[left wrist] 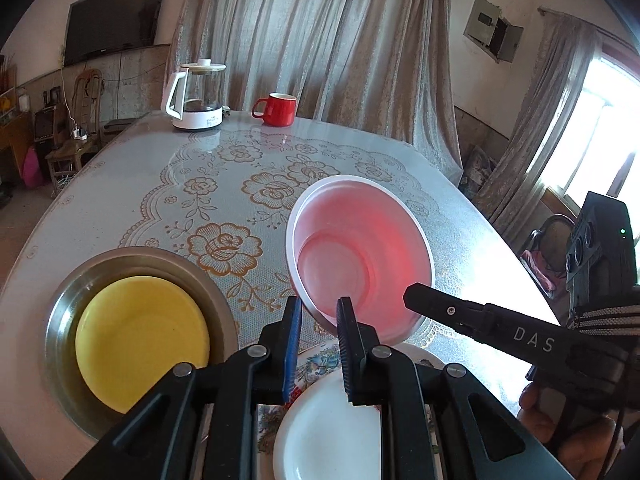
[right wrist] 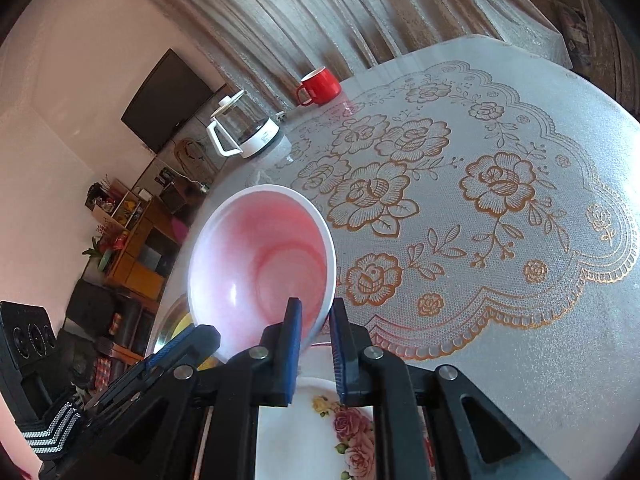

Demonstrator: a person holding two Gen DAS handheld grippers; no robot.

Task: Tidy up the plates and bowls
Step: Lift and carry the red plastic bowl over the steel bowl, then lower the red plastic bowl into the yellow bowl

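**Both grippers pinch one bowl over the flowered plate**

A pink-tinted white bowl (left wrist: 360, 256) hangs tilted above the table (left wrist: 120, 184), its mouth turned toward the person holding the tools; the left gripper (left wrist: 318, 312) has its jaws drawn nearly together on the bowl's near rim, one finger inside the wall and one outside; the right gripper (right wrist: 314, 316) grips the same rim a little further round, jaws just as narrow, the thin wall caught between its blue pads (right wrist: 294, 344); in the left wrist view that right gripper comes in from the right edge as a black arm, with a hand (left wrist: 560, 432) partly seen beneath it.

Directly under the lifted bowl lies a flowered plate (right wrist: 352, 432), printed with roses, and on it sits a smaller white dish (left wrist: 328, 436); whether the bowl's lower edge touches the plate I cannot tell, since the fingers hide that spot.

To the left of the plate stands a metal basin (left wrist: 60, 320), with a yellow plate (left wrist: 140, 340) lying flat inside it; the two are just beside the flowered plate but apart from it.

At the far edge of the table, on the lace-patterned cloth (right wrist: 480, 200), a glass kettle (left wrist: 198, 96) with a white base and handle stands upright; a red mug (left wrist: 278, 109) sits near it, handle to the left; grey curtains (left wrist: 320, 40) hang behind, and a dark television (left wrist: 116, 20) is fixed to the wall.
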